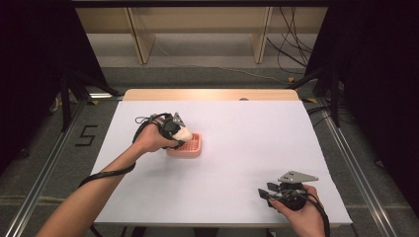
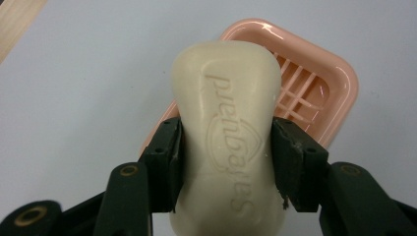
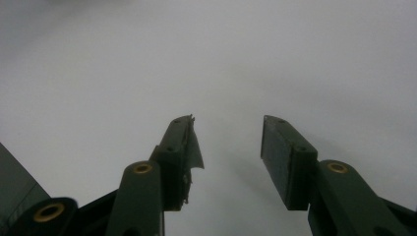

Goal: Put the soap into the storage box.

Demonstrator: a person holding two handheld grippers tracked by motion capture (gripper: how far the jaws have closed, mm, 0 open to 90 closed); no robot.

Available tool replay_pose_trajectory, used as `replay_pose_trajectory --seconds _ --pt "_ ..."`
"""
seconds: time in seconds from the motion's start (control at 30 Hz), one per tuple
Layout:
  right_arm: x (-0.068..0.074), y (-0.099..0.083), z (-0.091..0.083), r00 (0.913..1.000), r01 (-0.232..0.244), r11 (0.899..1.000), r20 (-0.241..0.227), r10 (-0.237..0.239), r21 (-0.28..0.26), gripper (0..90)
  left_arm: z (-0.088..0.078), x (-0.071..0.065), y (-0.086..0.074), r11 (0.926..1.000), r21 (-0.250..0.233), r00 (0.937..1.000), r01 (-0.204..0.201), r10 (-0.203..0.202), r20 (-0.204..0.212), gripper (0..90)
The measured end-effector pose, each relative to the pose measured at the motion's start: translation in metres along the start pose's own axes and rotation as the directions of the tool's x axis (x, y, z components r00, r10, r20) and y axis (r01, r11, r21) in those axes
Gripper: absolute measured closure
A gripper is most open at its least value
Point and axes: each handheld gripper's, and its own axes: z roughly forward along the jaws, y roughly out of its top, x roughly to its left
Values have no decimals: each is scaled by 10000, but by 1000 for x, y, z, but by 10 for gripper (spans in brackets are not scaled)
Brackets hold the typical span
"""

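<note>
A cream bar of soap (image 2: pixel 227 132) with embossed lettering sits clamped between the two black pads of my left gripper (image 2: pixel 226 147), held just above a pink slotted soap dish (image 2: pixel 319 83). From the high view the soap (image 1: pixel 184 133) shows as a pale lump at the left edge of the pink dish (image 1: pixel 192 146), with the left gripper (image 1: pixel 177 129) over it. My right gripper (image 1: pixel 265 192) rests near the table's front right, and in the right gripper view its jaws (image 3: pixel 227 142) stand apart with nothing between them, over bare white surface.
A white sheet (image 1: pixel 247 148) covers the table, with a strip of bare wood (image 1: pixel 212 94) at the far edge. Beyond the table stand wooden frame legs and loose cables on the floor. Metal rails run along both sides.
</note>
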Motion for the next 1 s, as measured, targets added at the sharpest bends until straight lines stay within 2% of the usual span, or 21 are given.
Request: replay_pose_trajectory --seconds 0.17,0.2,0.33,0.4,0.43,0.47,0.6,0.87,1.0 --pt "0 0 0 10000 -28 10000 -10 28 -4 560 1 0 2 10000 46 10000 15 -15 37 487" --pt "0 0 0 10000 -17 10000 -6 17 -5 560 1 0 3 9999 49 9999 -133 133 13 487" --pt "0 0 0 10000 -37 10000 -23 37 11 560 3 0 4 9999 19 9999 -159 159 11 487" --pt "-1 0 -1 9999 116 9999 82 -116 -36 559 4 -1 4 9999 53 9999 -163 163 21 487" --pt "0 0 0 10000 -55 10000 -30 55 22 560 4 -1 4 9999 53 9999 -163 163 21 487" --pt "0 0 0 10000 -30 10000 -16 30 9 560 6 0 5 9998 70 9998 -196 196 49 487" --pt "-1 0 -1 9999 133 9999 94 -133 -35 560 8 -1 5 9998 140 9998 -164 162 91 487" --pt "-1 0 -1 9999 139 9999 93 -138 -34 560 11 1 6 9997 218 9998 -125 121 171 486" --pt "0 0 1 9999 74 9999 -156 -75 -77 560 11 3 7 9990 415 9996 -157 146 257 485"
